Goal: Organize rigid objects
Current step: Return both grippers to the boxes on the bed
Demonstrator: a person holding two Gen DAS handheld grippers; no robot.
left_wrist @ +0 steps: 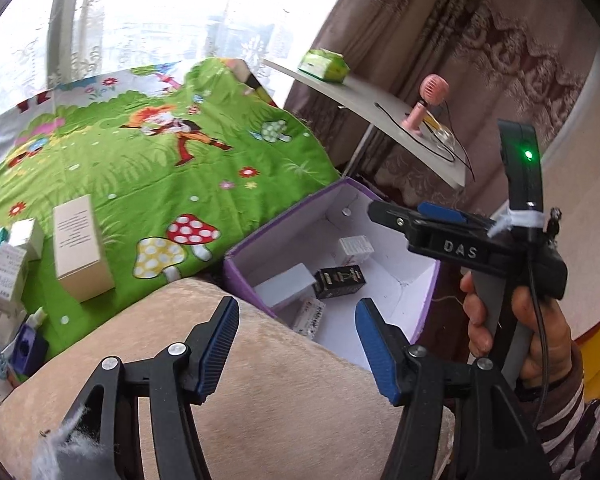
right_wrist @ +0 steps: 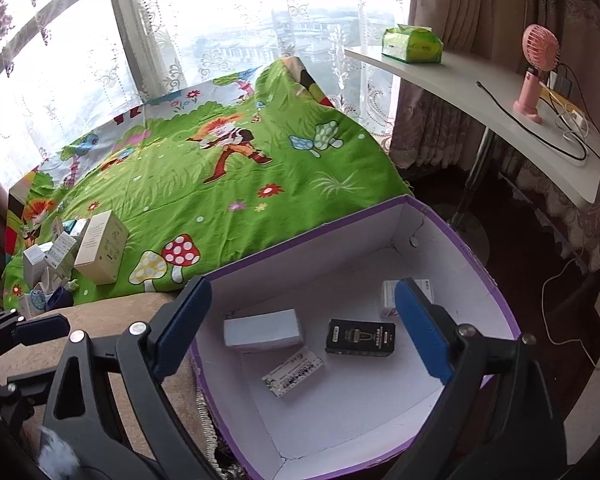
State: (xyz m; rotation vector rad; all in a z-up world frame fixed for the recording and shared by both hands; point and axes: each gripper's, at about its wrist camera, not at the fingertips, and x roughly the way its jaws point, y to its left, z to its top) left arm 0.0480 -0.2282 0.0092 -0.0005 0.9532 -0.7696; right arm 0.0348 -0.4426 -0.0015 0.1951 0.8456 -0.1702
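- Left wrist view, at the left: a tall beige box (left_wrist: 82, 248) stands on the green cartoon sheet (left_wrist: 172, 160) beside a cluster of small boxes (left_wrist: 8, 264).
- Left gripper (left_wrist: 296, 346) hangs wide open and empty over a beige cushion (left_wrist: 260, 400).
- Right wrist view: right gripper (right_wrist: 304, 330), spread wide and empty, sits above the purple box (right_wrist: 452, 224).
- Inside lie a grey box (right_wrist: 263, 330), a black box (right_wrist: 360, 337) and two white ones.
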